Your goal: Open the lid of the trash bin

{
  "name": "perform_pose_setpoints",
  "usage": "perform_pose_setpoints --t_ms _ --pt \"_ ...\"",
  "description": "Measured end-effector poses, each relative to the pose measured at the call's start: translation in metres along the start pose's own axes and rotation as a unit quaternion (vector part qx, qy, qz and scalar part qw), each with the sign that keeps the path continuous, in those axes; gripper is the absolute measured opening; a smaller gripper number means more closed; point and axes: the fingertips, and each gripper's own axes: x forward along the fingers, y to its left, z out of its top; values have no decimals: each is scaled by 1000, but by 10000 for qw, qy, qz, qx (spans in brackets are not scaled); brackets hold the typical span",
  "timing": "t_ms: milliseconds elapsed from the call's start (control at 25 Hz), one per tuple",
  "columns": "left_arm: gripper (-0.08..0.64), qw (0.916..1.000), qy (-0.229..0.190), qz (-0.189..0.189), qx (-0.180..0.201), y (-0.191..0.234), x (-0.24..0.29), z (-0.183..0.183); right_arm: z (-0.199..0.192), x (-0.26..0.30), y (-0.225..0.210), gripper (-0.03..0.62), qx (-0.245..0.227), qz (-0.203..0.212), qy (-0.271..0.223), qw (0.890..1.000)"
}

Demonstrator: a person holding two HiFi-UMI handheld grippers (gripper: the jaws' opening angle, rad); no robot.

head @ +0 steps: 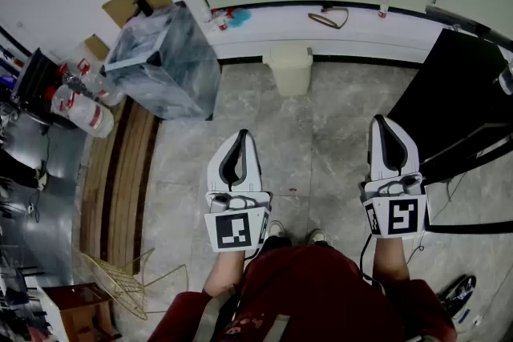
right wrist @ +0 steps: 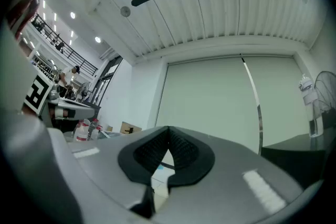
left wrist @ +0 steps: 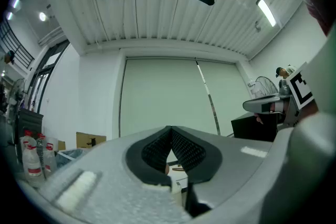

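Note:
A small cream trash bin (head: 289, 68) with its lid down stands on the floor against the far wall, in the head view. Well short of it I hold my left gripper (head: 241, 135) and my right gripper (head: 380, 122) side by side above the stone floor, both pointing toward the wall. Each has its jaws shut with nothing between them. In the left gripper view the shut left gripper (left wrist: 170, 130) faces a pale green wall panel. The right gripper (right wrist: 168, 130) looks at the same panel in the right gripper view. The bin is hidden in both gripper views.
A big bin lined with a clear plastic bag (head: 164, 64) stands at the far left, with plastic bottles (head: 84, 104) beside it. A black table (head: 465, 96) fills the right side. Wooden planks (head: 116, 172) and a wire rack (head: 128, 278) lie at the left.

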Motion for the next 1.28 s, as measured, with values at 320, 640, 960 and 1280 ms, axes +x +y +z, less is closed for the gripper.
perform_pose_setpoints --t_ms 320,640,960,1280 --pt "5 10000 41 16 -81 57 -3 -13 6 24 43 0 -47 -86 -13 10000" --pt "5 9999 -79 -33 -147 103 2 -20 0 57 83 0 35 -55 -29 10000" --pt "5 9998 -156 -81 -93 161 3 -20 -3 85 125 0 75 -174 1 9998" --pt "5 9994 -68 -213 -269 182 17 -43 -20 96 140 0 -115 -306 258 9991"
